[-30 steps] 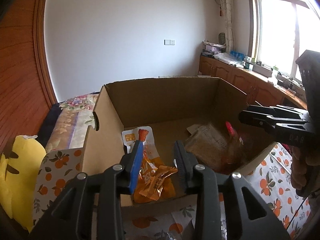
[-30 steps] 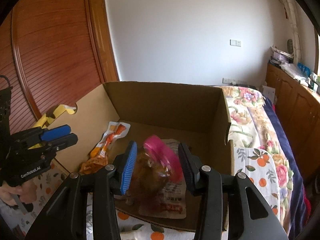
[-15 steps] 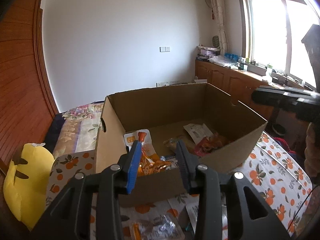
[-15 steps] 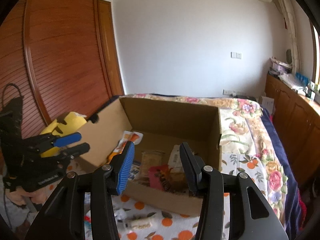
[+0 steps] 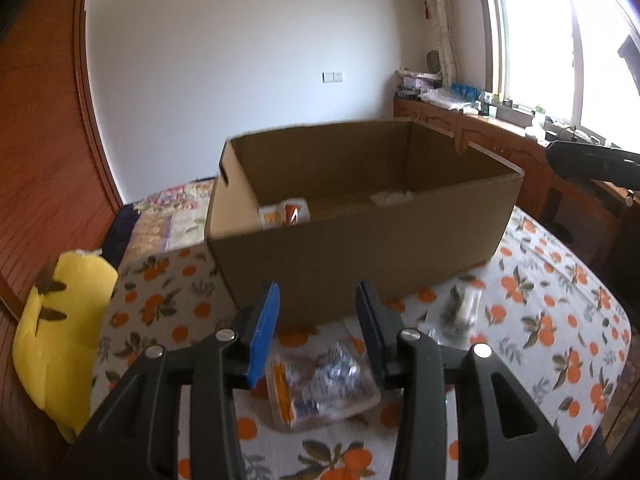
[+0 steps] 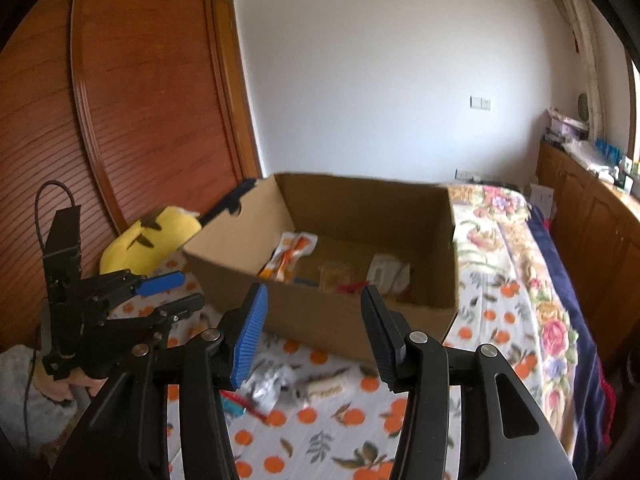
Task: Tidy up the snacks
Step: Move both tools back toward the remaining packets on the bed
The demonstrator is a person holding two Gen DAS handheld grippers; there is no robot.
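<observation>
left gripper (image 5: pixel 316 322): jaws part open and opening, nothing between the pads. it hangs above the cloth (image 5: pixel 560 320), pointing down at it. clear packet (image 5: pixel 324 380) with an orange edge lies on the cloth just below and a little beyond the fingertips, not touched. small white packet (image 5: pixel 464 310) lies on the cloth to the right of the right finger, apart from it. box (image 5: pixel 360 248) stands beyond the fingertips, open top; only an orange-white pack (image 5: pixel 286 214) and a pale scrap show over its near wall in this view.

right gripper (image 6: pixel 312 334): jaws part open and opening, empty. it hangs over the cloth in front of the box's near wall. below the gap between the fingers: a crumpled silver wrapper (image 6: pixel 266 386) and a pale bar (image 6: pixel 326 388), both on the cloth, blurred. a blue-red item (image 6: pixel 240 402) lies under the left finger, kind cannot be told. inside the box, beyond the fingertips: orange-white pack, a tan packet (image 6: pixel 336 276), a white packet (image 6: pixel 386 272).

yellow cushion (image 5: pixel 64 332) lies far left of the left gripper.
</observation>
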